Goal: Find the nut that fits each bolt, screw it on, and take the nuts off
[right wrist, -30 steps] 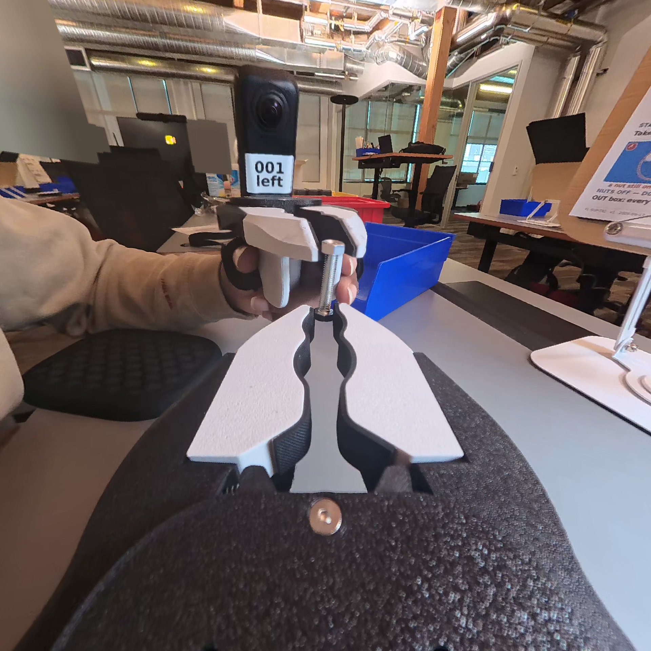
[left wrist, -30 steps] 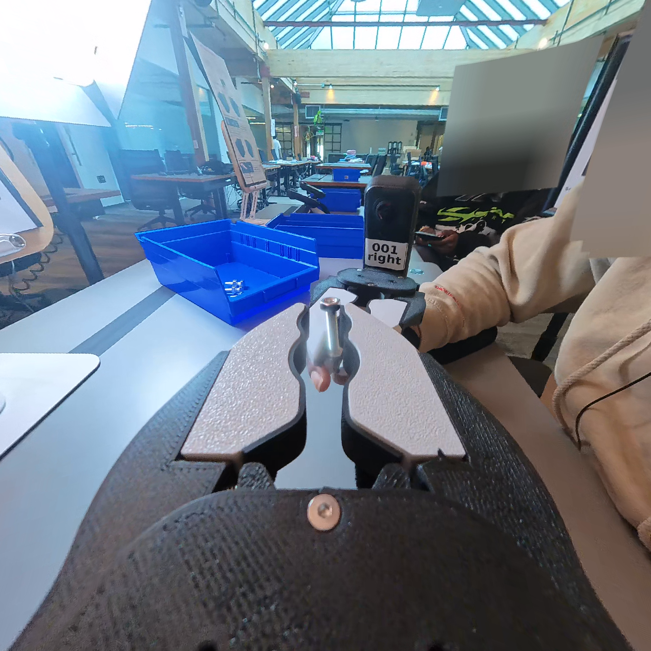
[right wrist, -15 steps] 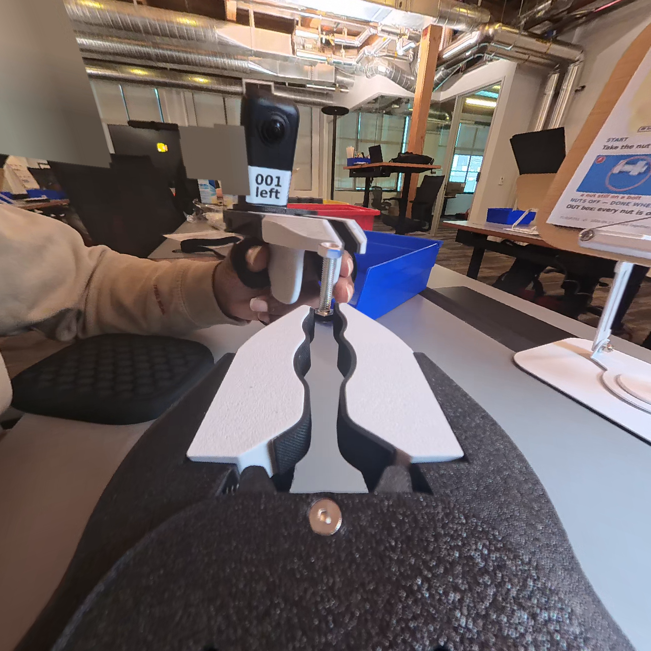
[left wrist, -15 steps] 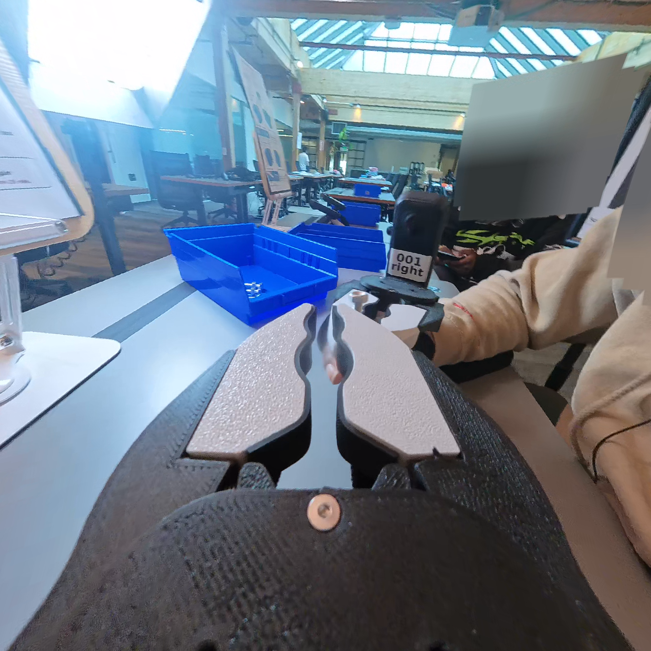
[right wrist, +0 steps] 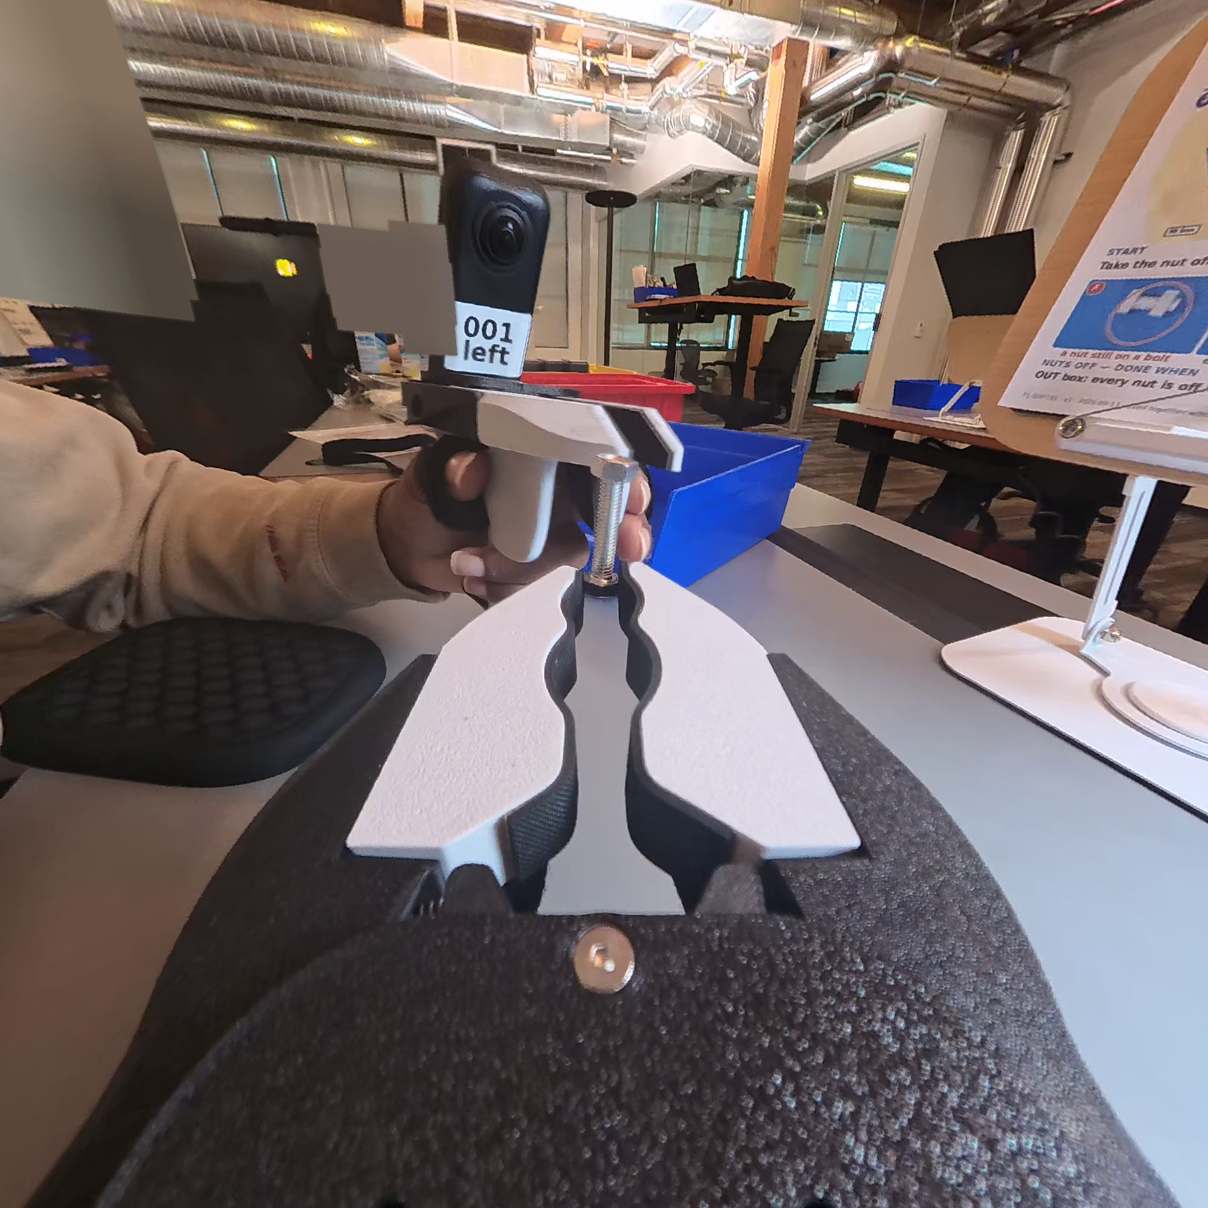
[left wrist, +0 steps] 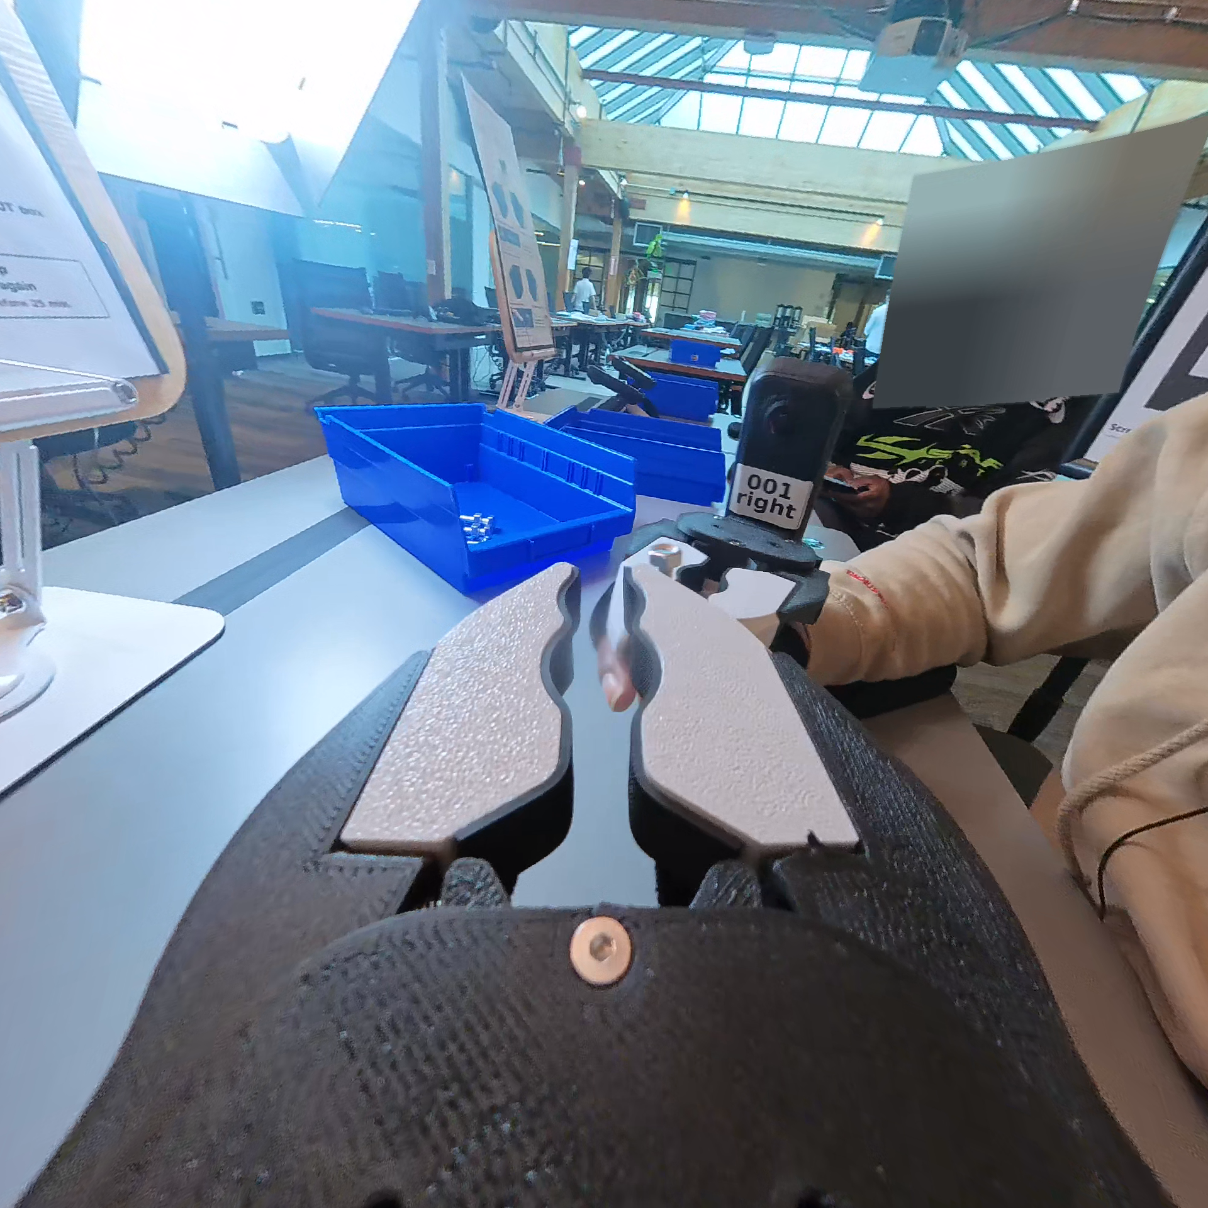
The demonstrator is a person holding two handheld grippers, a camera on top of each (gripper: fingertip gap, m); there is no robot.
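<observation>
A silver bolt [right wrist: 608, 516] stands upright with its head on top. My right gripper [right wrist: 601, 585] is shut on the nut [right wrist: 601, 577] at the bolt's lower end. My left gripper [left wrist: 598, 582] has a narrow gap between its fingers and holds nothing. In the right wrist view, the left gripper [right wrist: 657, 448] sits level just above the bolt head. In the left wrist view, the bolt head [left wrist: 663, 557] shows just past my right finger [left wrist: 712, 706], on the right gripper [left wrist: 693, 569]. Whether the left fingers touch the head I cannot tell.
A blue bin [left wrist: 405, 470] with a few loose nuts [left wrist: 477, 523] stands ahead on the grey table, with a second blue bin [left wrist: 654, 451] behind it. A white sign stand [left wrist: 98, 654] is at the left. The right wrist view shows a black pad [right wrist: 183, 699] and a red bin [right wrist: 621, 389]. My two grippers' fingertips are within a few centimetres of each other.
My left gripper has let go of the bolt's shank and swung away, so the bolt now sits off its tips. The right gripper keeps hold of the nut end.
</observation>
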